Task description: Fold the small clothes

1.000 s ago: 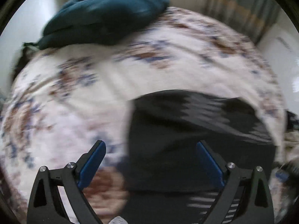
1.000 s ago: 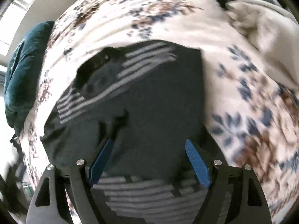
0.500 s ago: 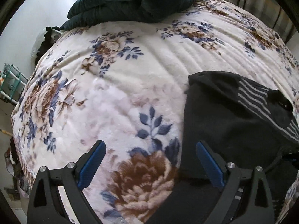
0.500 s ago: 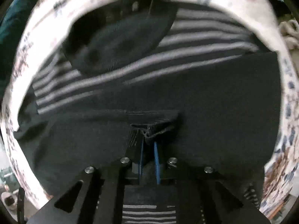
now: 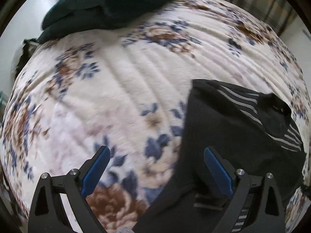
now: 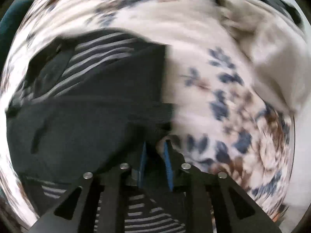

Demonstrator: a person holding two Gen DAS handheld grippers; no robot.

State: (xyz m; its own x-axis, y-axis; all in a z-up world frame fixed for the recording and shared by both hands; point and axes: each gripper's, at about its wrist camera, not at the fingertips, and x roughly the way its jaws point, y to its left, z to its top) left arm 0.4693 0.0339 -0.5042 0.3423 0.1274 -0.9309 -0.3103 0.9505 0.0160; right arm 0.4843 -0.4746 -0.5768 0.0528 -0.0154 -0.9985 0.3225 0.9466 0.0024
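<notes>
A black garment with grey stripes (image 5: 233, 128) lies on a floral bedspread (image 5: 120, 89). In the left wrist view my left gripper (image 5: 156, 155) is open and empty, with its right finger over the garment's left edge. In the right wrist view my right gripper (image 6: 155, 145) is nearly closed and pinches a fold of the black garment (image 6: 87, 112) at its lower right corner. The view is blurred by motion.
A dark teal blanket (image 5: 108, 5) is piled at the far end of the bed. A beige cloth (image 6: 272, 44) lies at the right in the right wrist view. The bedspread (image 6: 213, 89) spreads out to the right of the garment.
My right gripper closed on a fold of the garment and has moved right with it. My left gripper stays open and has shifted slightly toward the garment.
</notes>
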